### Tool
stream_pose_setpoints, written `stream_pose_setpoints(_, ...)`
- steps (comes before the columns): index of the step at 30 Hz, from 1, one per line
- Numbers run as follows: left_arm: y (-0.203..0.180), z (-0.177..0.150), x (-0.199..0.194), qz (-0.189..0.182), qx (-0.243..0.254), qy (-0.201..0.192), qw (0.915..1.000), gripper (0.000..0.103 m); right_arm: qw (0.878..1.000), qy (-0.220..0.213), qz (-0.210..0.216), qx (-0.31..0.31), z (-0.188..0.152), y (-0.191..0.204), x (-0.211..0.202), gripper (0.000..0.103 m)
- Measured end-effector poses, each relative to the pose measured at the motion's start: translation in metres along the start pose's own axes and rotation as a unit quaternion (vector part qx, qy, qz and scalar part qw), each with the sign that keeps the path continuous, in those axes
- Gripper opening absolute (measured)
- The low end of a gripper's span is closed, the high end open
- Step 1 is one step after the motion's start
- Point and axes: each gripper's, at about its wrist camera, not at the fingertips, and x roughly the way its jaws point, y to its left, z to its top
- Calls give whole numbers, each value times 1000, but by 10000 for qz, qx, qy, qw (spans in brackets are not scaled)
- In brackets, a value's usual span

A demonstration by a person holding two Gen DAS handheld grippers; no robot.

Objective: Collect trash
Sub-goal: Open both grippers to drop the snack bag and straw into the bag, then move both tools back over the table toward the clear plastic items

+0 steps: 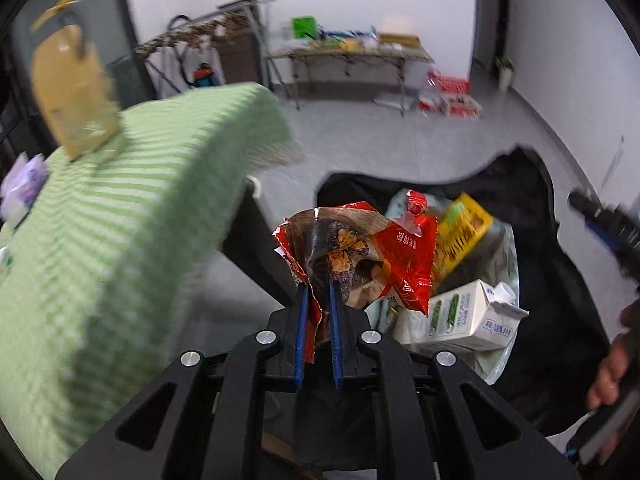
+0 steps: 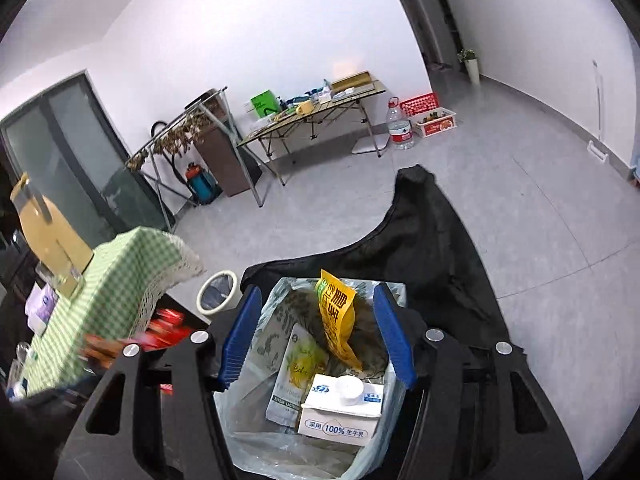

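From the left wrist, the left tongs (image 1: pixel 318 300) are clamped on a crumpled red and brown snack wrapper (image 1: pixel 352 256), pinched by its lower edge so the rest stands up free. The wrapper hangs off the edge of the green checked table (image 1: pixel 120 220) and just above the trash bag (image 1: pixel 502 280), likely on its way in. A milk carton (image 1: pixel 464 320) and a yellow packet (image 1: pixel 460 232) already lie in the bag.

From the right wrist, the right tongs (image 2: pixel 316 336) stand wide apart and hold nothing, poised over the bag's mouth, perhaps to keep it open. Below them sit the carton, the yellow packet and a pale pouch (image 2: pixel 294 376). A roll of tape (image 2: pixel 218 292) lies beside the bag.
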Motion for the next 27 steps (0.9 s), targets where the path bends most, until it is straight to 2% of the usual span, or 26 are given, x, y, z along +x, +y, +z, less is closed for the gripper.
stream_pose_setpoints(4, -26, 4, 27, 121, 325, 152, 9993, 8, 10000, -7, -67, 64, 2, -12, -2, 57)
stream_pose_setpoints(6, -33, 7, 40, 160, 457, 254, 9985, 11, 9999, -7, -114, 79, 1, -15, 0, 56)
stream_pose_setpoints(7, -37, 8, 47, 156, 523, 347, 9979, 15, 9999, -5, -122, 101, 1, -18, 0, 56)
stream_pose_setpoints(9, -41, 7, 54, 60, 571, 447, 9973, 32, 9998, 28, -142, 148, 0, -24, 1, 57)
stream_pose_setpoints(10, -42, 6, 57, 49, 585, 476, 9971, 46, 9997, 39, -152, 161, -1, -26, 2, 57)
stream_pose_setpoints(11, -42, 5, 58, 64, 585, 485, 9971, 49, 9997, 48, -167, 172, -1, -28, 2, 57)
stream_pose_setpoints(18, -28, 7, 58, -36, 239, 636, 9977, 49, 9992, 250, -183, 255, -9, -33, 12, 57)
stream_pose_setpoints(25, -16, 7, 31, -157, 103, 362, 9992, 49, 9995, 285, -29, 101, -10, -17, 11, 57)
stream_pose_setpoints(27, -14, 6, 18, -217, 152, 190, 9995, 54, 9996, 286, 13, 58, -10, -11, 11, 57)
